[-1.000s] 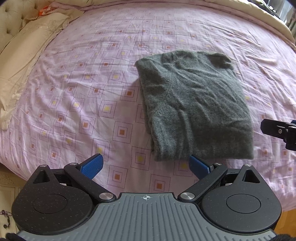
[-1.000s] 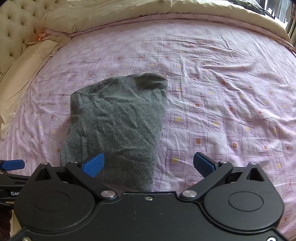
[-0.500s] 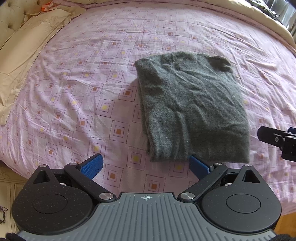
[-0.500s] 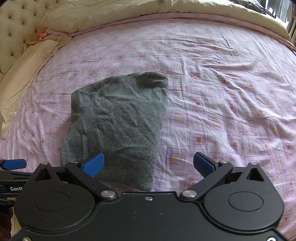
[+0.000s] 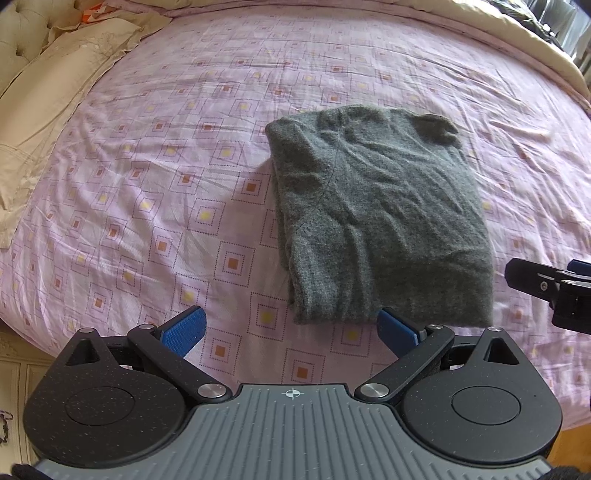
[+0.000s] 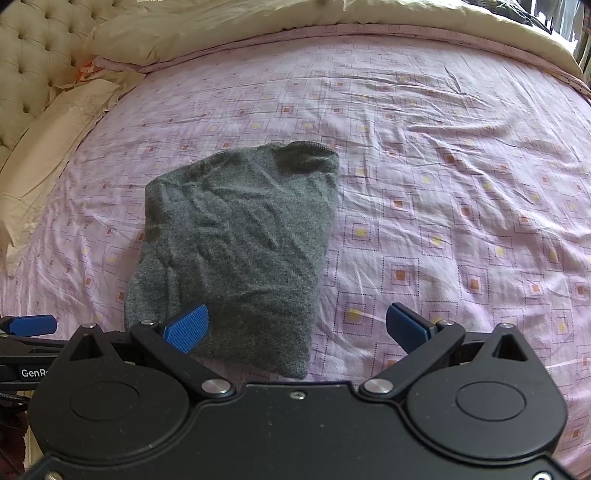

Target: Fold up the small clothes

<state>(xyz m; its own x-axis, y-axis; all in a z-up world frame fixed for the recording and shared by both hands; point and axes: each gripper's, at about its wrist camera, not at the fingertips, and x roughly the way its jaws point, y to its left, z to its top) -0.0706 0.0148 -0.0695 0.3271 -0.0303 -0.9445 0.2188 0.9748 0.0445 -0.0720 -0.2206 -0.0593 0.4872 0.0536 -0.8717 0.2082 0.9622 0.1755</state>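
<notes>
A grey knitted garment (image 5: 376, 214) lies folded into a rough rectangle on the pink patterned bedsheet (image 5: 155, 192); the right wrist view shows the same garment (image 6: 240, 236) left of centre. My left gripper (image 5: 291, 332) hovers open just short of the garment's near edge, with nothing between its blue pads. My right gripper (image 6: 297, 326) is open too, its left pad over the garment's near right corner. Each gripper's tip shows at the edge of the other's view.
Cream pillows (image 5: 55, 96) and a tufted headboard (image 6: 33, 51) lie at the left. A beige duvet (image 6: 295, 18) is bunched along the far side of the bed. The bed's near edge (image 5: 22, 332) drops off at the lower left.
Both grippers have pulled back slightly from the garment, which now sits a little farther up in each view. The garment has not moved and both stay open.
</notes>
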